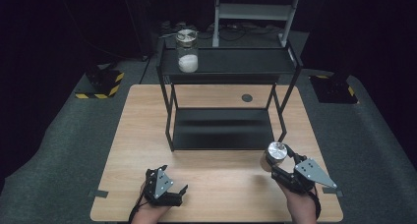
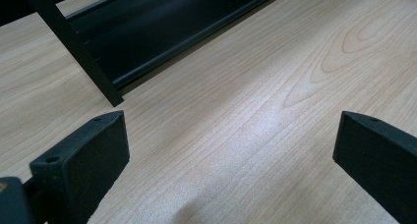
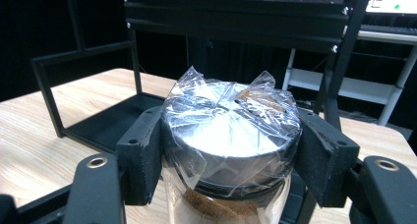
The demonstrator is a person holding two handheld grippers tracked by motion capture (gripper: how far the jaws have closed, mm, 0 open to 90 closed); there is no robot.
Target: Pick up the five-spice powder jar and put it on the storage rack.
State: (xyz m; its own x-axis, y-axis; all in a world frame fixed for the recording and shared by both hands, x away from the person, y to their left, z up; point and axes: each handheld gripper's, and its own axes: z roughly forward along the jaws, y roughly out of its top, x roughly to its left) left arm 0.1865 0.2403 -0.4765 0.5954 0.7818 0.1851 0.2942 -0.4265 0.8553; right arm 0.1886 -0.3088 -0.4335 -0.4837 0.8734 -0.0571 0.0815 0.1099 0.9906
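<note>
My right gripper (image 1: 278,161) is shut on a glass jar (image 1: 274,156) with brown contents and a silver lid wrapped in clear film, held above the table's front right, just before the black shelf rack (image 1: 223,64). In the right gripper view the jar (image 3: 231,135) sits between both black pads (image 3: 142,155), which press on its lid. My left gripper (image 1: 173,181) rests low over the front left of the wooden table (image 1: 216,184), its jaws wide apart; the left gripper view has bare wood between its fingers (image 2: 93,155). A second jar (image 1: 187,50) with white contents stands on the rack's top shelf, at the left.
The rack's lower shelf (image 1: 221,128) lies on the table's middle with nothing on it; its front left leg (image 2: 74,42) shows close ahead of the left gripper. A round cable hole (image 1: 247,98) marks the table behind the rack. Yellow-black floor bases (image 1: 101,84) flank the table.
</note>
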